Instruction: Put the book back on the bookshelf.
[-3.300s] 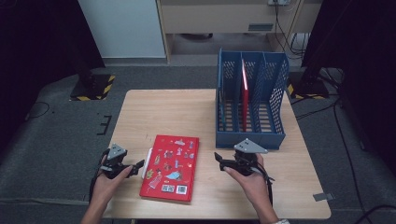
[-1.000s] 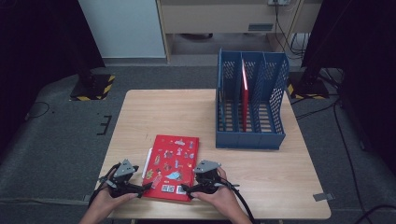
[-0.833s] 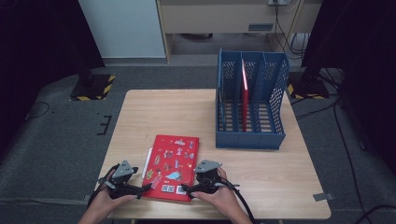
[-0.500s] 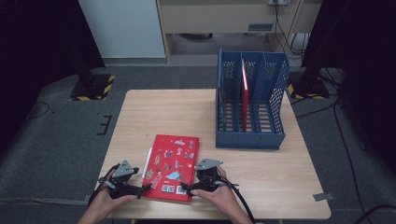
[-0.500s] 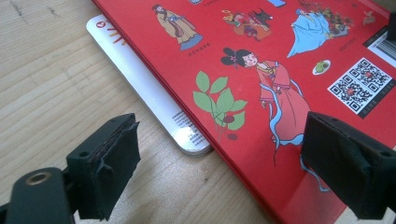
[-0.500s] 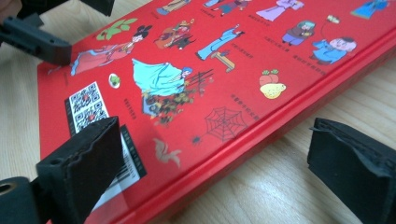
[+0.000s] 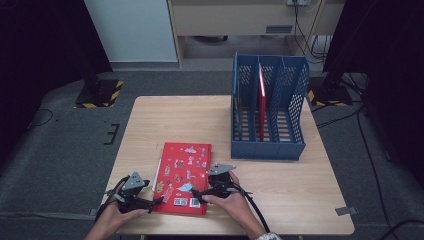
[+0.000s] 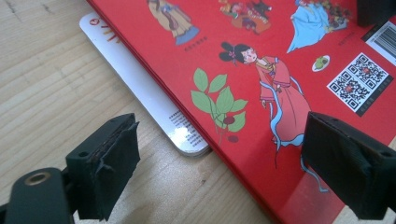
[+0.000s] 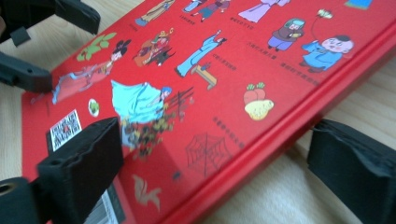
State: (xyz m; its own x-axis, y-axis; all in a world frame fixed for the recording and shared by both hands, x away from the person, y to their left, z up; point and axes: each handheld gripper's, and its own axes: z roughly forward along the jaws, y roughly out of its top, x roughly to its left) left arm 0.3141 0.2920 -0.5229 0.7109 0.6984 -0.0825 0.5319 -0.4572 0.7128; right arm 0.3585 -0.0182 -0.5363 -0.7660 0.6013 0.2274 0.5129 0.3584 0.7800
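Red book [image 7: 182, 176] flat on table [image 7: 310, 190], both hand-held grippers (L [image 7: 154, 202], R [image 7: 196, 194]) open astride its edges

A light wooden table [image 7: 165, 125] carries a red book [image 7: 182, 175] and a blue file rack [image 7: 267, 147].

The red book [image 8: 261, 84] ran past the top, right and bottom edges of the left gripper view, and it covered most of the white booklet [image 8: 140, 88] lying under it. In the right gripper view the book's small printed captions were too blurred to read. In the high view the person's forearms were cut off by the bottom edge.
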